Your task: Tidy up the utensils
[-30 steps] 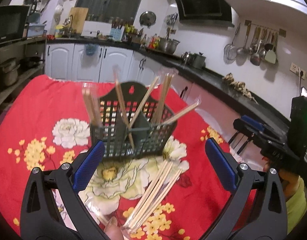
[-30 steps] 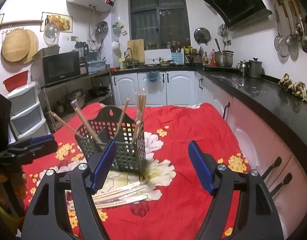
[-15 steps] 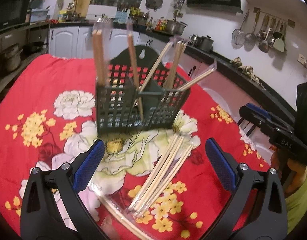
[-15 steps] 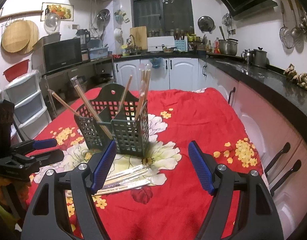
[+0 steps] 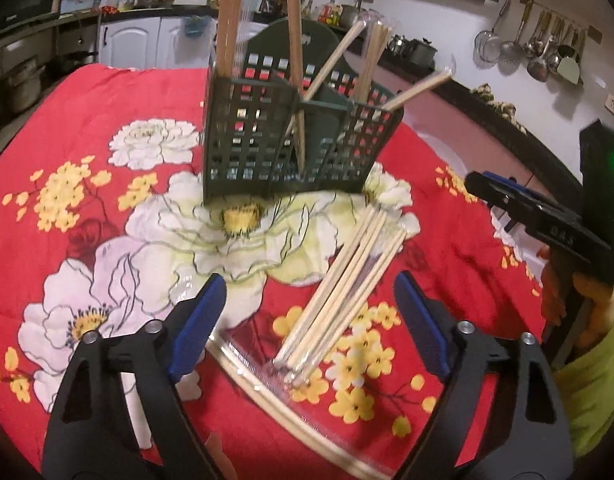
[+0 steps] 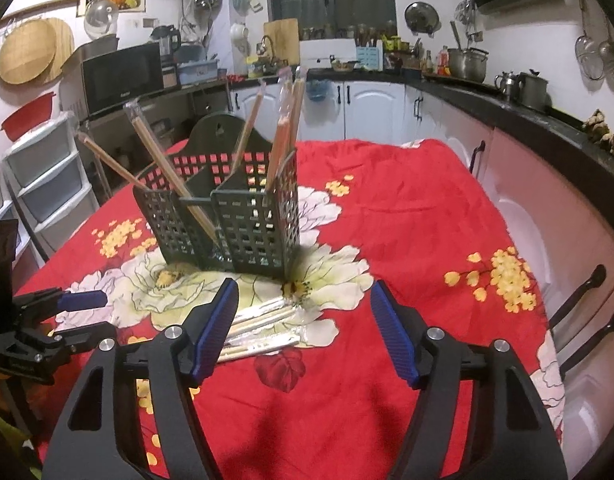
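two black hand-held grippers with blue finger pads hover over a table covered in a red cloth printed with white and yellow flowers (image 5: 107, 92). the left gripper (image 5: 309, 320) has its fingers spread wide and holds nothing; between them lies a bundle of pale wooden chopsticks in clear plastic sleeves (image 5: 343, 280), flat on the cloth. one more sleeved pair (image 5: 291, 412) lies crosswise just below that bundle. the right gripper (image 6: 305, 330) is likewise wide open and empty, poised near the other end of the same bundle (image 6: 263, 330). just beyond stands a dark green plastic lattice utensil caddy (image 5: 275, 140), upright on a white flower, with several sleeved chopsticks (image 5: 295, 60) leaning out of its compartments at different angles.
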The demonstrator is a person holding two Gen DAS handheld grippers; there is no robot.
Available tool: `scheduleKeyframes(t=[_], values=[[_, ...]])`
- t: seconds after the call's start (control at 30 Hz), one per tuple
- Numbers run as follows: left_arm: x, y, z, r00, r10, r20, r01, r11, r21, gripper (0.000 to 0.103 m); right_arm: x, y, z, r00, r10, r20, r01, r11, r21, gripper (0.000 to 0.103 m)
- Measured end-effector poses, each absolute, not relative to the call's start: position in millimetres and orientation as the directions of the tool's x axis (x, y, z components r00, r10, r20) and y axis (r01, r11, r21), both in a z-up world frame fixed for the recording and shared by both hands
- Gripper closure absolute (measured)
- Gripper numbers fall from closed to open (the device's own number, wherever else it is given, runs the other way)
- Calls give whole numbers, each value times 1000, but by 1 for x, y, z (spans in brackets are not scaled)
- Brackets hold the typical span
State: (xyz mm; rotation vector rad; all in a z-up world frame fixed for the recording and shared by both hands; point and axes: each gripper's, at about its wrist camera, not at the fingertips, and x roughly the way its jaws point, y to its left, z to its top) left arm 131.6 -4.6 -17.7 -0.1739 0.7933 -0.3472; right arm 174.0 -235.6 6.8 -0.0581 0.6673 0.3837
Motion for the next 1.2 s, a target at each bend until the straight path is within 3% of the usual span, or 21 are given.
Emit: scheduleKeyframes(t=[0.33,0.53,0.8,0.93,1.0,1.07,1.2], values=[[124,16,-30,645,-318,-695,175,947,-271,30,206,-222,-30,601,337,-724,-390,915,102,52],[127,36,-41,631,-283,-723,101,953,-285,30,225,-218,-46,557,353,-752,-393,909,136,55],[133,43,-50,614,-280,-738,75,951,-299,39,247,-217,-68,498,363,-788,-369,911,187,61],[136,44,-52,618,-267,-739,70,955,-287,47,253,-214,-70,489,382,-784,-368,905,212,74],[140,45,-53,621,-256,-741,63,958,-278,53,253,-212,-71,483,397,-781,-378,899,223,85],[142,48,-55,623,-248,-742,48,959,-281,66,253,-209,-71,477,406,-779,-382,895,233,95],[144,57,-56,625,-247,-741,28,955,-295,82,248,-198,-69,471,424,-774,-397,885,244,101]])
